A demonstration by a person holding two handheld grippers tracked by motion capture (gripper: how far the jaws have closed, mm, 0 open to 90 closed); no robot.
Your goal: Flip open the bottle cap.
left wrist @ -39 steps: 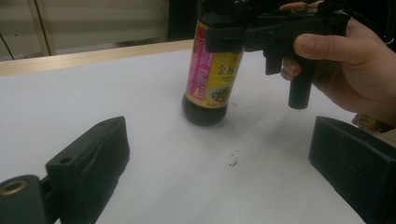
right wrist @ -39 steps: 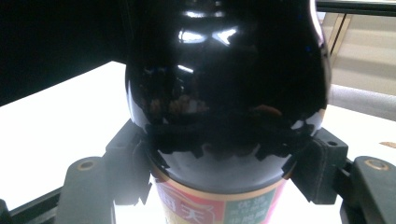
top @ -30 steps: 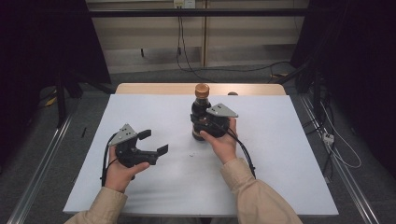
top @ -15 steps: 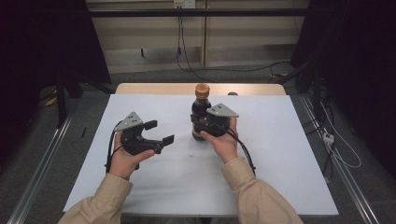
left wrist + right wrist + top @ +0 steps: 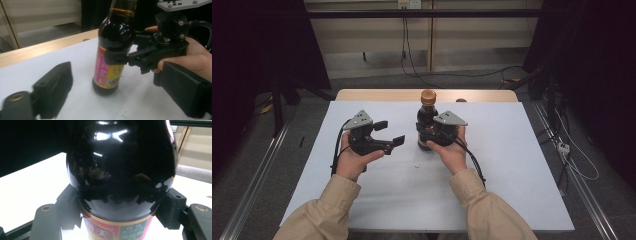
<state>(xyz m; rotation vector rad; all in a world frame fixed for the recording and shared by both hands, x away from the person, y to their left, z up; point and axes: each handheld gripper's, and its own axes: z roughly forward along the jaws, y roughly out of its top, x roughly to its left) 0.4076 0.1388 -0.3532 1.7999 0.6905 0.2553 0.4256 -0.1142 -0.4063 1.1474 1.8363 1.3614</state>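
Two grippers work over the white table [image 5: 512, 190], seen from above. At centre left of the high view the left gripper [image 5: 391, 133] hangs above the surface with its jaws apart and nothing between them — they have just been closing a little. Its tips point toward the right of the frame, at the bottle [image 5: 427, 120], which stands upright at upper centre, a short gap away. The bottle's long axis runs straight up, with the brown cap [image 5: 428, 95] at its top. Dark sauce fills it up into the neck, and a pink and yellow label [image 5: 105, 72] wraps the lower body. The right gripper [image 5: 426, 131] — right of centre — is clamped on the body just above that label, steadying it. The free left one looks best placed for the cap, judging by its aim.
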